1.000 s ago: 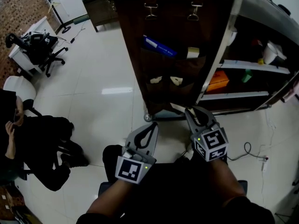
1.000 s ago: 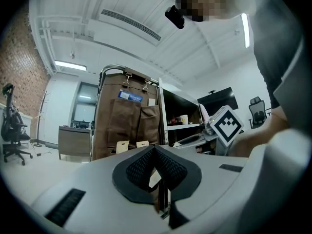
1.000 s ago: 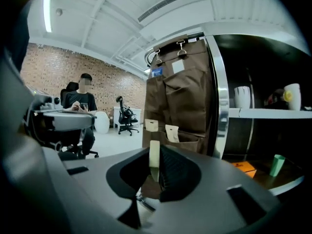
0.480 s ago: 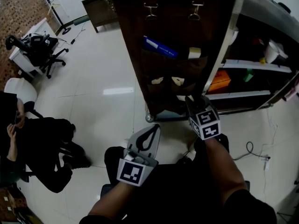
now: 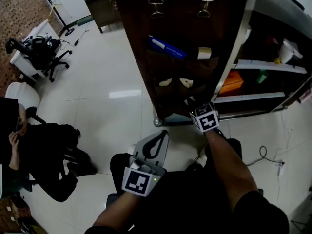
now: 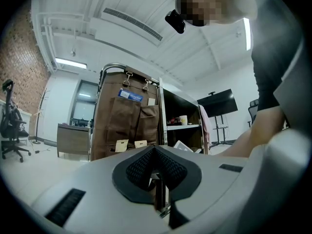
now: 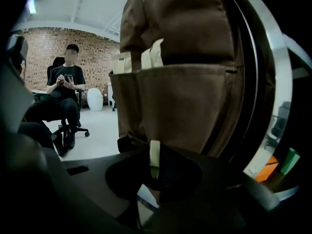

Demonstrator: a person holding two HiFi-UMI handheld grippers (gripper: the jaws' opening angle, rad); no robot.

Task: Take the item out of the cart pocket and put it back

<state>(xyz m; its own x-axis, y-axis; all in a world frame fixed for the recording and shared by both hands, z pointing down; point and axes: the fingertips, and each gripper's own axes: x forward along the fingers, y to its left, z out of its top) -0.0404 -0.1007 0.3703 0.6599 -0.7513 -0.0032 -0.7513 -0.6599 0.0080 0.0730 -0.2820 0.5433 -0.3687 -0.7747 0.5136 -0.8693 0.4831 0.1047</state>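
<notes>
Clamped between the fingers of the right gripper [image 7: 157,169]: a thin pale card [image 7: 154,154], edge-on, long axis upright; just ahead, the brown cart pocket [image 7: 190,101], mouth higher than the card's top; probably lift first, then drop in; left gripper [image 6: 158,199] farther back, fingers together, empty.
</notes>
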